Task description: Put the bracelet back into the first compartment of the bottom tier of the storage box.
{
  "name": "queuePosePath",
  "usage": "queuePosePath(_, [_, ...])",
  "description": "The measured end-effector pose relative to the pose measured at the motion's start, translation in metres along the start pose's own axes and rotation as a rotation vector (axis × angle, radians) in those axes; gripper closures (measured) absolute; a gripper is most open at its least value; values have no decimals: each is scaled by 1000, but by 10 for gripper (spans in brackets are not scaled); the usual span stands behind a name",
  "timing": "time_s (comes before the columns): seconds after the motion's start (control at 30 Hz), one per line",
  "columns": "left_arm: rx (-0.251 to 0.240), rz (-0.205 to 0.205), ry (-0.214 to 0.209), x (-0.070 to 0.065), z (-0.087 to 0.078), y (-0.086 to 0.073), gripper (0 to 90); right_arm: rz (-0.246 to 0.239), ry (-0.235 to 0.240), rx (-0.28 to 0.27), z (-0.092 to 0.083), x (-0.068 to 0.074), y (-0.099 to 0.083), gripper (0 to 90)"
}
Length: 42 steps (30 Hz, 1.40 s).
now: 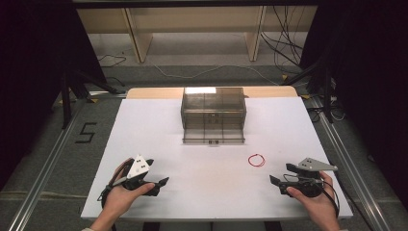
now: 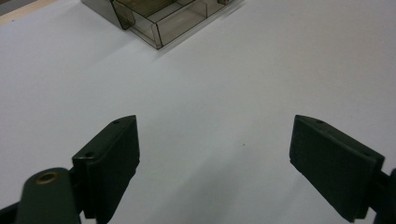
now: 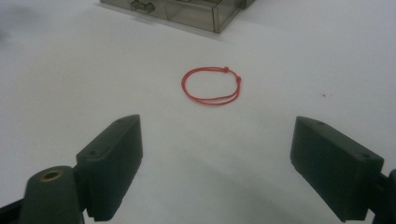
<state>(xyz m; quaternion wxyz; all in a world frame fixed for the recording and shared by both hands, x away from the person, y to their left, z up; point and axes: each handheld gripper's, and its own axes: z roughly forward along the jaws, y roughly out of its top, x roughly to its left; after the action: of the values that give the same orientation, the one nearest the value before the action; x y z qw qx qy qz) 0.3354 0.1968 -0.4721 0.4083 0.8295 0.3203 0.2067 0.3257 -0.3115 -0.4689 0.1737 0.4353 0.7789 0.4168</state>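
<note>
A thin red cord loop [image 1: 250, 160] with two small knots lies flat on the white table [image 1: 159, 125], right of centre. In the right gripper view the red cord loop [image 3: 183, 85] sits ahead of the jaws, a short way beyond their tips. My right gripper [image 1: 283, 174] [image 3: 217, 135] is held low near the table's front right, open and empty. At the front left, my left gripper [image 1: 156, 174] [image 2: 215, 135] is also open, with only bare table between its jaws. A smoky clear drawer box [image 1: 213, 108] stands at the back centre, its lower drawer [image 1: 213, 134] pulled out.
The drawer box [image 2: 159, 21] [image 3: 187, 11] shows at the top of both gripper views. Metal rails run along the floor at both sides of the table. Wooden shelving and loose cables lie beyond the far edge.
</note>
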Motion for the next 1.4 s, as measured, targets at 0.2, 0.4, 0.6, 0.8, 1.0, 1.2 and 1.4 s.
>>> queuePosePath(0.2, [-5, 4, 3, -1, 0, 1, 160, 4, -8, 5, 2, 0, 2, 203])
queuePosePath(0.4, [-6, 1, 5, -1, 0, 1, 160, 15, -37, 15, 8, -5, 7, 205])
queuePosePath(0.6, [-6, -1, 5, -1, 2, 1, 161, 30, -60, 31, 17, -12, 15, 258])
queuePosePath(0.8, [-8, 0, 1, -2, 3, 1, 161, 19, -84, 28, 25, -20, 26, 324])
queuePosePath(1.0, [-8, -2, 2, -1, 3, 1, 161, -2, -86, 64, 42, -24, 34, 390])
queuePosePath(1.2, [-8, -2, 5, -1, 4, 1, 161, -28, -84, 95, 56, -23, 42, 457])
queuePosePath(1.4, [-6, -2, 2, -1, 4, 1, 161, -39, -79, 124, 63, -22, 45, 519])
